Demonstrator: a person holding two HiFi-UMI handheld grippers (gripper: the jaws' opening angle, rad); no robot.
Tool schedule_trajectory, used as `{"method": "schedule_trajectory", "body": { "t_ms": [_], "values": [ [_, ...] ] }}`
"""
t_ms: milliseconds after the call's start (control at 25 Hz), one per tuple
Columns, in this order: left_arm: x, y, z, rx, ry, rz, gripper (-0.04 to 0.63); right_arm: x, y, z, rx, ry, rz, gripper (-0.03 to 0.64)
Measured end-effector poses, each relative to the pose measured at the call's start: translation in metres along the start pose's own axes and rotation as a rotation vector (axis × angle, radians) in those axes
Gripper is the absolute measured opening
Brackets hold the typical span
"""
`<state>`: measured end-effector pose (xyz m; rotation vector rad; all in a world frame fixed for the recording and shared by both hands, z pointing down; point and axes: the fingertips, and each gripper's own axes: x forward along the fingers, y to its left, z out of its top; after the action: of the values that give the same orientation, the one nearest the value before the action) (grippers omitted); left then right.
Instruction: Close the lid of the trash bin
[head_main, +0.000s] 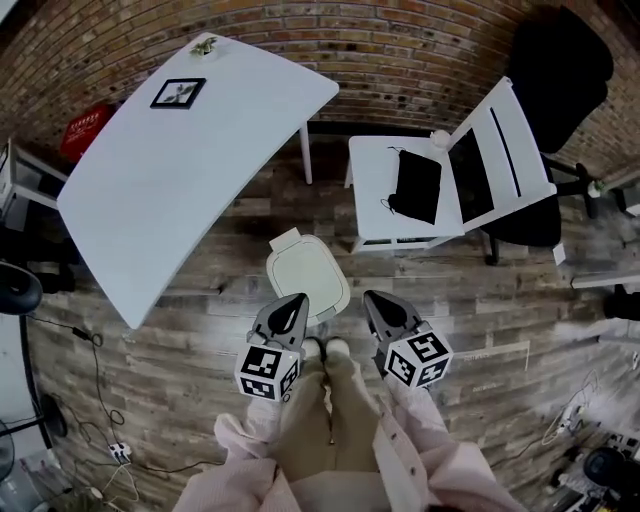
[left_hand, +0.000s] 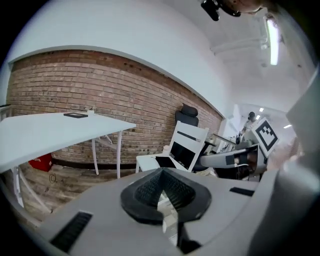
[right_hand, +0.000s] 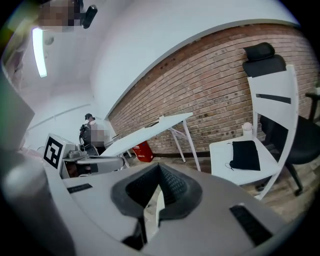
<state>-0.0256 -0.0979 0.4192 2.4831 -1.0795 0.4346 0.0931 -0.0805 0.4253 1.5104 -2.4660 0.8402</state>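
The white trash bin stands on the wooden floor just ahead of the person's feet, its lid lying flat on top. My left gripper hangs above the bin's near edge, and my right gripper is a little to the right of the bin. Neither touches it. In the left gripper view the left gripper has its dark pads closed tip to tip with nothing between them. The right gripper looks the same in its own view. The bin is hidden below both gripper cameras.
A white table stands at the back left, with a framed picture on it. A white folding chair carrying a black bag is at the back right, before a black office chair. Cables lie on the floor at left.
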Motion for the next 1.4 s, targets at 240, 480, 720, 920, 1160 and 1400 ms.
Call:
{"method": "schedule_trajectory", "body": {
  "t_ms": [240,480,720,920,1160,1400],
  "values": [
    [-0.036,-0.006,0.045,0.036,-0.086,0.025,-0.008,-0.011,0.023,0.041,-0.072,-0.045,0.046,0.003],
    [-0.066,0.001,0.085,0.048,-0.175,0.082,-0.008,-0.025,0.044,0.075,-0.099,-0.106,0.070,0.003],
    [-0.090,0.004,0.115,0.086,-0.237,0.114,-0.008,-0.037,0.056,0.104,-0.123,-0.169,0.081,0.003],
    [-0.107,0.005,0.126,0.095,-0.275,0.132,-0.008,-0.046,0.055,0.117,-0.131,-0.202,0.066,0.003],
    [-0.125,0.010,0.144,0.121,-0.323,0.167,-0.008,-0.055,0.056,0.141,-0.163,-0.247,0.068,0.003],
    [-0.140,0.020,0.157,0.124,-0.362,0.205,-0.008,-0.057,0.062,0.159,-0.191,-0.265,0.090,0.003]
  ]
}}
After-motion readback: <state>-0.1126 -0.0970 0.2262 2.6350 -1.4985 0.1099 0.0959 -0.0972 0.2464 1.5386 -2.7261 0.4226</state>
